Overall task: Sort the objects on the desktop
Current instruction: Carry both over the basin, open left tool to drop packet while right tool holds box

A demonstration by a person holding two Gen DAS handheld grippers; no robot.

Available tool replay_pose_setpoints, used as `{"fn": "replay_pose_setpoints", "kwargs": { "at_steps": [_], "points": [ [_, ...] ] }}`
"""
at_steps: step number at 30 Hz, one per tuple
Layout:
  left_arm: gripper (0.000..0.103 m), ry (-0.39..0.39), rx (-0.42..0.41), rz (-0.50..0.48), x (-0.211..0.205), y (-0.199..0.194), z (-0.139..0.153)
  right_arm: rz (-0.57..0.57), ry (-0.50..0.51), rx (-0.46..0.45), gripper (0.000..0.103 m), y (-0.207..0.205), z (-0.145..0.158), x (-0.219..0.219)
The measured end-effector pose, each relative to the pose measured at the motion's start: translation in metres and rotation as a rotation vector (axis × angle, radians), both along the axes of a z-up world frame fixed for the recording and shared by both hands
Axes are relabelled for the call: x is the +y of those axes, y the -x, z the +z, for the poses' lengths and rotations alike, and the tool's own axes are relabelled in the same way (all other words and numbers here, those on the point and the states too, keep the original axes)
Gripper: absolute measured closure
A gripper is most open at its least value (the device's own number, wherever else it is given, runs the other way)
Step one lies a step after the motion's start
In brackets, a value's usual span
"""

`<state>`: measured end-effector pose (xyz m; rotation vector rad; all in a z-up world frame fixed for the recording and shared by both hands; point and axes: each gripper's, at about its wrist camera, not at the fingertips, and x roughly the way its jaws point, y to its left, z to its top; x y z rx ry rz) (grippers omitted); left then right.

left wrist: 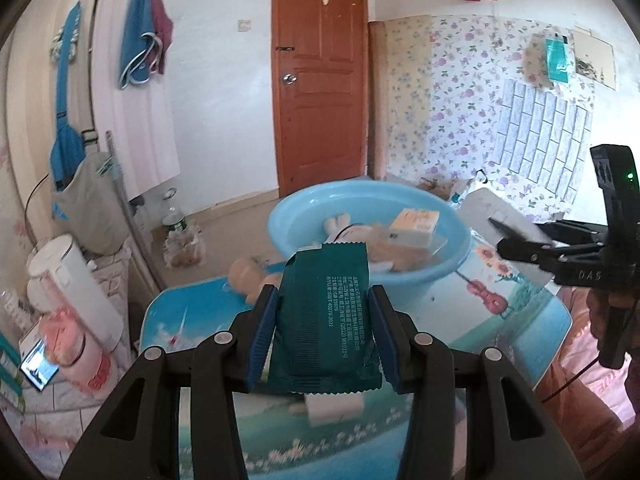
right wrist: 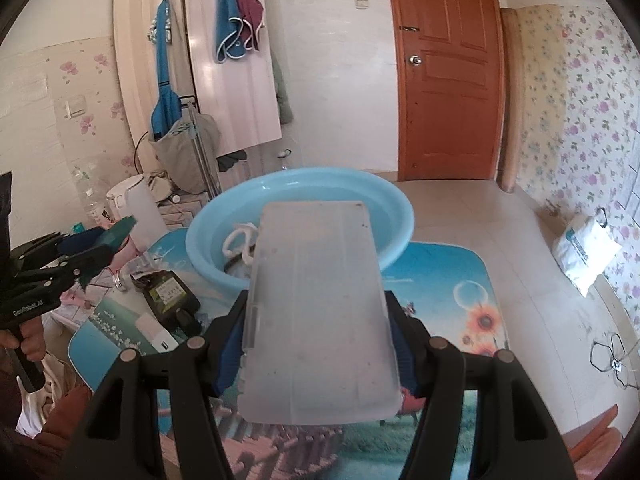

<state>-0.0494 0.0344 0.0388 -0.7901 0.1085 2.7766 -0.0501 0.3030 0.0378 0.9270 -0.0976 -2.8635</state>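
Here, left gripper (left wrist: 323, 332) pinches crinkly green sachet (left wrist: 326, 320) — right gripper (right wrist: 318, 344) frosted plastic case (right wrist: 320, 316).

Right gripper (right wrist: 320, 344) clamped on a frosted translucent plastic case (right wrist: 320, 312), held tilted above the counter (right wrist: 452, 280) (scenic printed cover). Light-blue basin (right wrist: 400, 208) sits behind the case; white cord (right wrist: 236, 240) visible inside. Black power adapter (right wrist: 170, 292) lies left of the basin. Left gripper (right wrist: 106, 250) at left edge, pinching a dark-green packet (right wrist: 124, 228).
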Motion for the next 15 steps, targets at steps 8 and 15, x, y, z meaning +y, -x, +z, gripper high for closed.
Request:
{"fn": "replay_pose_setpoints", "kwargs": {
  "at_steps": [8, 15],
  "points": [
    [0.058, 0.02, 0.007, -0.062, 0.031, 0.052, 0.002, 0.025, -0.005, -0.007, 0.042, 0.029, -0.001, 0.001],
    [0.058, 0.051, 0.015, -0.107, 0.053, 0.098, 0.001, 0.049, -0.016, -0.022, 0.042, 0.056, -0.004, 0.001]
  ]
}}
